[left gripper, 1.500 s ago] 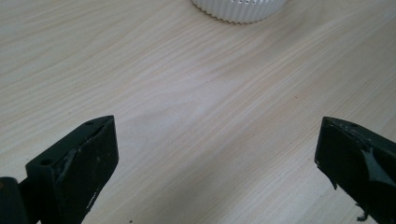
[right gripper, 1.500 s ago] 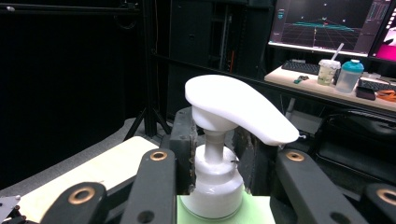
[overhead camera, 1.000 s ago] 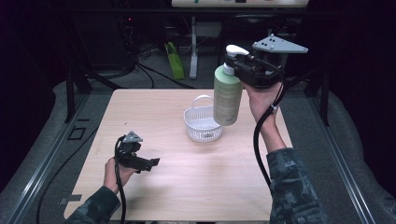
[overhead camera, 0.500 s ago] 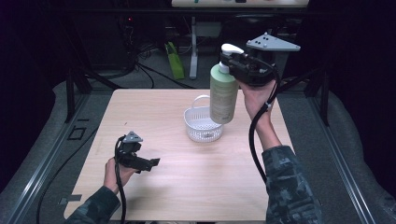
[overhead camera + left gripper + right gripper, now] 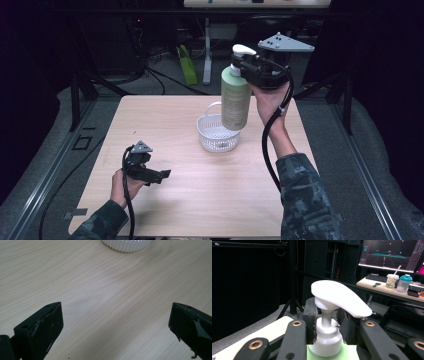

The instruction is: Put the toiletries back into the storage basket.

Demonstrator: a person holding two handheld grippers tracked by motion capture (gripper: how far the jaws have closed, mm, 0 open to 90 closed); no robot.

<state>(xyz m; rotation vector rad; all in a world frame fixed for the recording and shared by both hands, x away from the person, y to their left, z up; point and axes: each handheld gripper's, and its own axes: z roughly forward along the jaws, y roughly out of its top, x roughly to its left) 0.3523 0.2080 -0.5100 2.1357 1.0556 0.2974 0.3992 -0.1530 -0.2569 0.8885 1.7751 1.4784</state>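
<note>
A pale green pump bottle (image 5: 235,98) with a white pump head (image 5: 338,296) hangs upright in the air above a small white basket (image 5: 217,134) that stands on the wooden table (image 5: 165,115). My right gripper (image 5: 243,67) is shut on the bottle's white collar (image 5: 326,340), with a pad on each side of it. My left gripper (image 5: 161,175) rests low over the near left of the table, jaws wide apart and nothing between them. The basket's ribbed wall (image 5: 126,245) shows at the top of the left gripper view.
Black frame posts and cables stand behind the table's far edge. A green object (image 5: 187,65) leans on the floor beyond it. A desk with a keyboard, cups (image 5: 403,283) and a monitor (image 5: 392,255) lies far behind the bottle in the right gripper view.
The right hand has carried the bottle slightly left, so it hangs more directly over the basket. The left hand has stayed where it was.
</note>
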